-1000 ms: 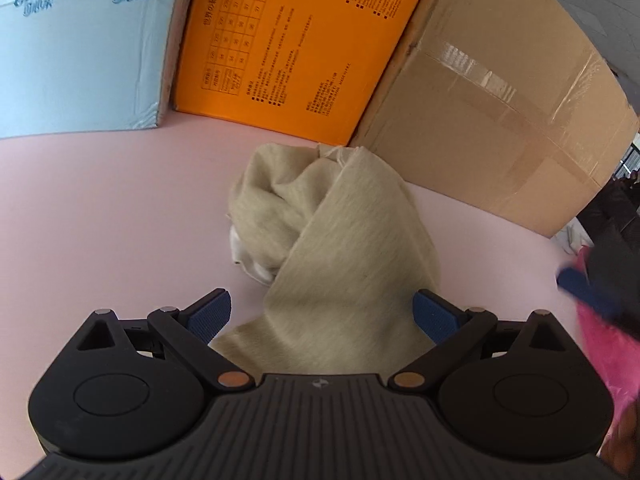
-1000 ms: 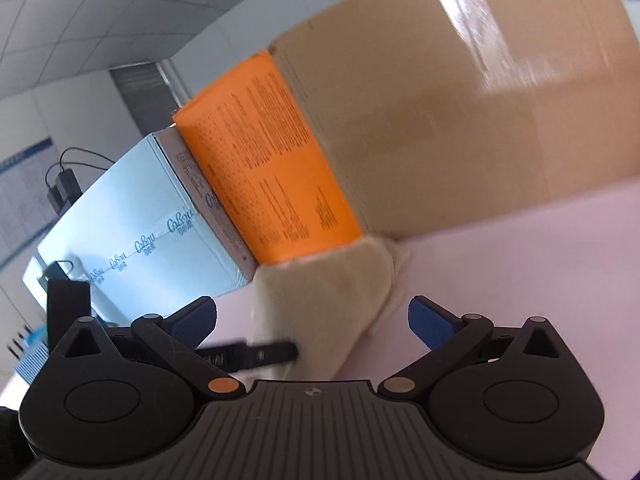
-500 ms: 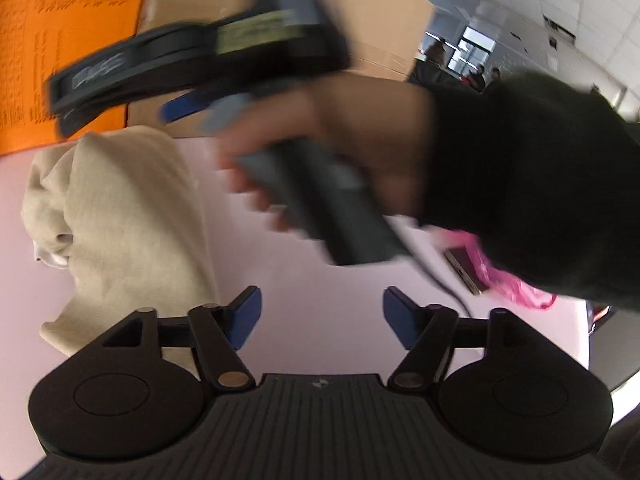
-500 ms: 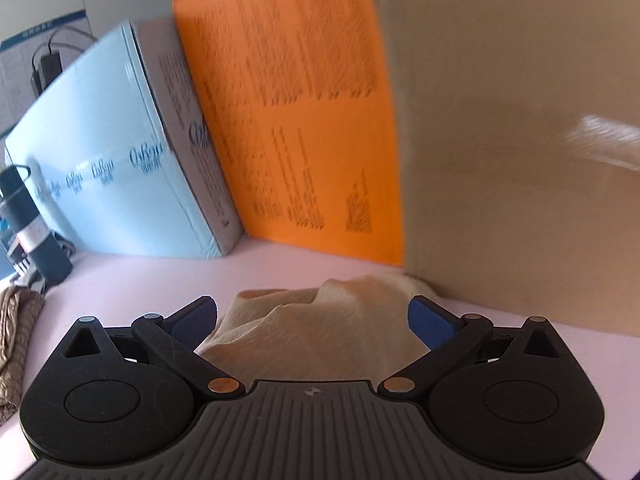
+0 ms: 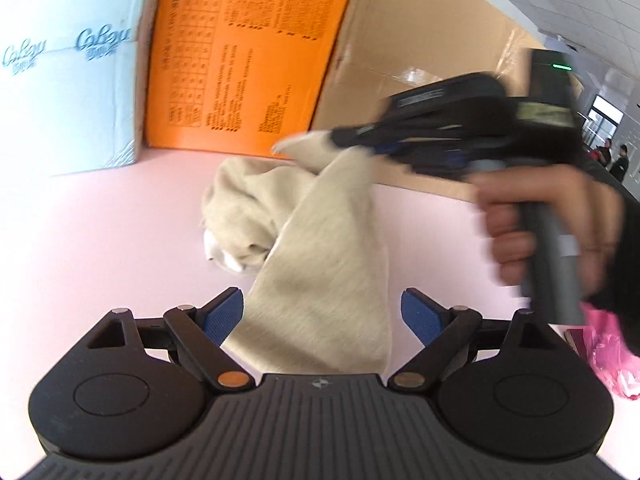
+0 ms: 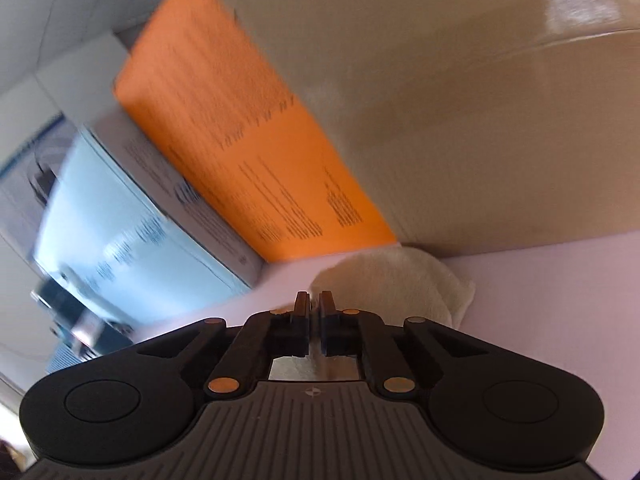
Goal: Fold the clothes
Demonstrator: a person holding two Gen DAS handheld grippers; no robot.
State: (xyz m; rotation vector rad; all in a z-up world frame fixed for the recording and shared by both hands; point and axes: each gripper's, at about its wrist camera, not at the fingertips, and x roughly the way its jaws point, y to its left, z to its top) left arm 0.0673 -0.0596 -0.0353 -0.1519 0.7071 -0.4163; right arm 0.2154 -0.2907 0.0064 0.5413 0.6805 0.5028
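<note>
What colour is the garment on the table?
Beige garment, a white lining peeking out; the left wrist view shows it best.

1. On the light blue box (image 5: 68, 80) ahead of my left tongs I read "CoBou" printed twice.
2. The orange box (image 5: 248, 52) carries black print tables, too small to read.

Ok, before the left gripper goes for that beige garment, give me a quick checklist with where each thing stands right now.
1. Right gripper pinching a corner of the beige garment: ok, its jaws have just closed on the raised corner.
2. Left gripper open: ok, its blue pads stand apart, touching nothing.
3. Cloth between the left jaws: ok, a band of it runs between them.
4. Garment spread flat: not ok, it lies bunched on the pink table.
5. Room behind: not ok, the orange box stands close behind the heap.
6. Which part of the garment is held: cannot tell.
</note>
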